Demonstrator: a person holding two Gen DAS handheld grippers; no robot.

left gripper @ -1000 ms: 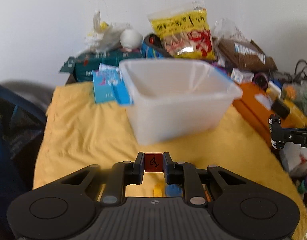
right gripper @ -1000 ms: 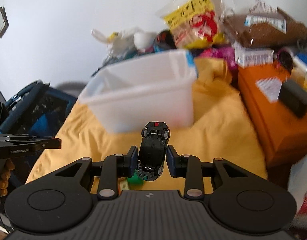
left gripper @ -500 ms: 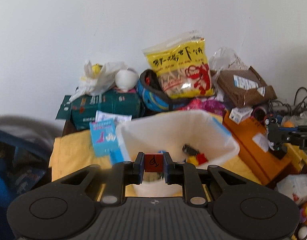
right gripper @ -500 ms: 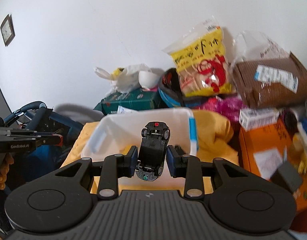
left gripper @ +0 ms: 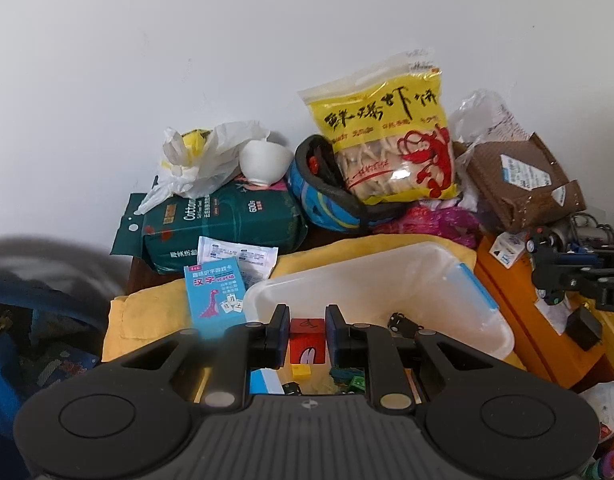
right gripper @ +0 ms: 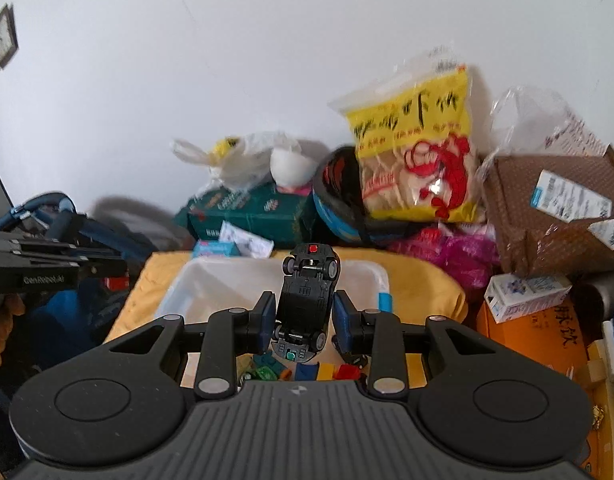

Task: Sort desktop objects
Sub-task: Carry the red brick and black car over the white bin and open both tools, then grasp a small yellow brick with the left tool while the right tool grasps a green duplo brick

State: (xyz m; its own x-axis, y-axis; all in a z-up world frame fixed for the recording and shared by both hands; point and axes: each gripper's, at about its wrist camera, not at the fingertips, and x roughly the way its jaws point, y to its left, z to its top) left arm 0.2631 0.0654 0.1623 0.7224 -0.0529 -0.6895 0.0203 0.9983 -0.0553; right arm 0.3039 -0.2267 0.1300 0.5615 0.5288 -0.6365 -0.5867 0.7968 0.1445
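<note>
My left gripper (left gripper: 306, 334) is shut on a red cube (left gripper: 307, 343) and holds it above the near part of a clear plastic bin (left gripper: 459, 280). My right gripper (right gripper: 303, 320) is shut on a black toy car (right gripper: 307, 300), underside up, also above the bin (right gripper: 211, 276). Small toys lie in the bin: a yellow block (left gripper: 300, 371), a green piece (left gripper: 357, 382), a black toy car (left gripper: 399, 322), a red piece (right gripper: 347, 371). The bin sits on a yellow cloth (left gripper: 147, 312).
Behind the bin stand a yellow snack bag (left gripper: 387, 136), a green cotton pack (left gripper: 223, 220), a white bowl (left gripper: 265, 160), a blue helmet (left gripper: 327, 196) and a brown parcel (left gripper: 519, 180). A blue card box (left gripper: 215, 292) lies left of it. An orange box (left gripper: 547, 344) is right.
Both grippers rose and moved forward over the bin, so its inside now shows below the fingers. The cube and the car stay gripped.
</note>
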